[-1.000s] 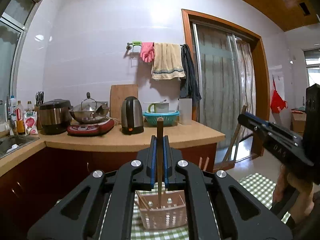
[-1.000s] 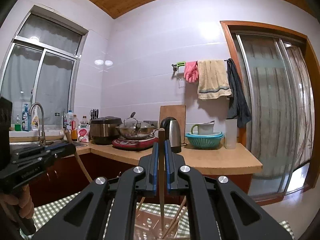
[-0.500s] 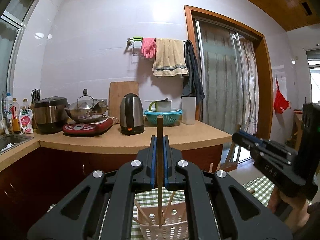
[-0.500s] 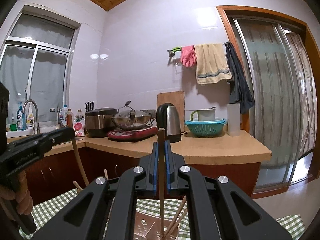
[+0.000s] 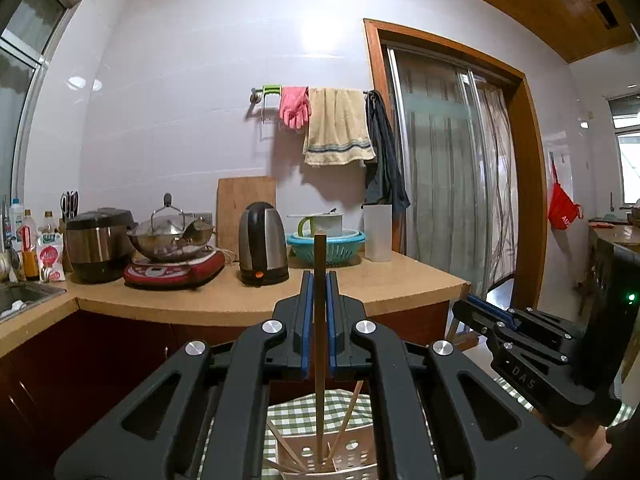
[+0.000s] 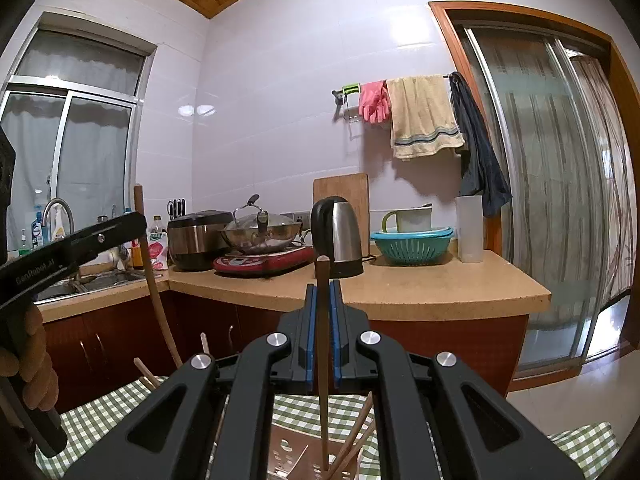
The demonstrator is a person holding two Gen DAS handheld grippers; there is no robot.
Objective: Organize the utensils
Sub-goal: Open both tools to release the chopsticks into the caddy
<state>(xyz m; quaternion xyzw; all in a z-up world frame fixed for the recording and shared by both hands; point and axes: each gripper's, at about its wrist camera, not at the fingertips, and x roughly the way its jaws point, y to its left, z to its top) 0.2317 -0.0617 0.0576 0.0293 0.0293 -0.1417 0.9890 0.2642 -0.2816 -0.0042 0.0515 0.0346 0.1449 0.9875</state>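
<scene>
Two grippers: the left [image 5: 319,280] and the right [image 6: 323,292], each clamping one chopstick, [image 5: 319,344] and [image 6: 322,360]. One perforated holder [image 5: 320,456] at 6 o'clock holds roughly four more sticks; an exact count is hidden. On the counter: one kettle [image 5: 263,242], one wok [image 5: 170,236], one rice cooker [image 5: 98,248], one colander [image 5: 326,246], one board [image 5: 245,204]. At 12 o'clock hang one glove [image 5: 295,106] and one towel [image 5: 338,132].

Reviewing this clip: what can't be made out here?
- Left wrist view: basket base cut off by the bottom edge, sides hidden by the left tool.
- Right wrist view: where the held chopstick ends, hidden between the right tool arms.
- Bottle labels by the sink: too small.
</scene>
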